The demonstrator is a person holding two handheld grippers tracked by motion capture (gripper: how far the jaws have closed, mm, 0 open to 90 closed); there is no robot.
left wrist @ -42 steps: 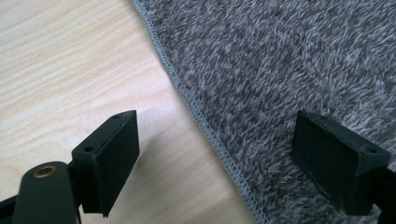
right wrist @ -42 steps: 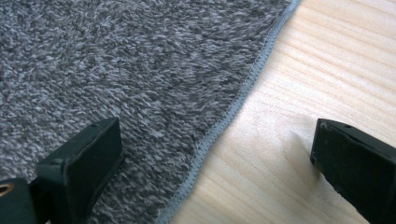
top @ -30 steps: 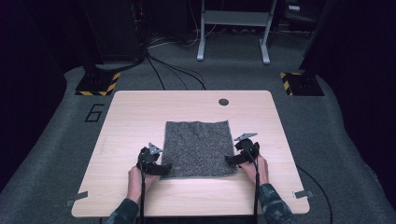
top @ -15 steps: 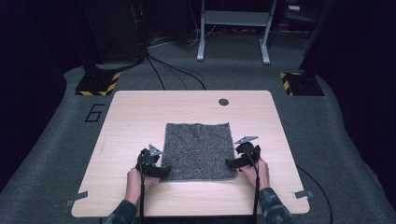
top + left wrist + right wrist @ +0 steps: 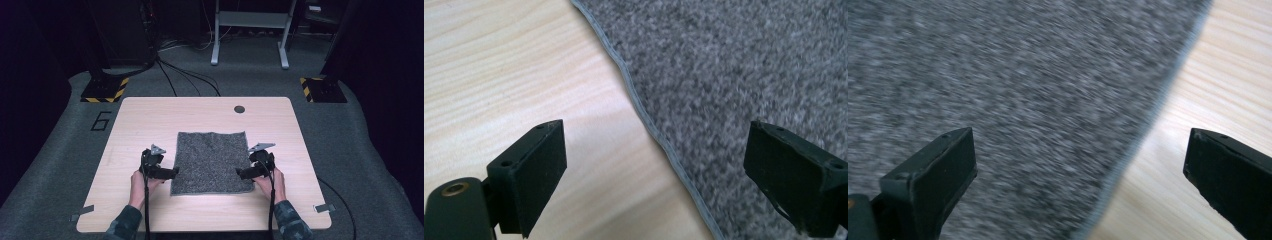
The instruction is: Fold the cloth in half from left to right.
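Grey mat (image 5: 211,161) flat on worktop (image 5: 150,120), left tongs (image 5: 651,165) wide over its edge, jaws just opening, right tongs (image 5: 1078,175) wide, apparently clear of mat.

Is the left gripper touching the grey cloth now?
Apart. In the left gripper view, the left gripper has its jaws wide open above the edge of the grey cloth, pressing on nothing.

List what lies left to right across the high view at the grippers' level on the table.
Bare table → left gripper → grey towel → right gripper → bare table again.
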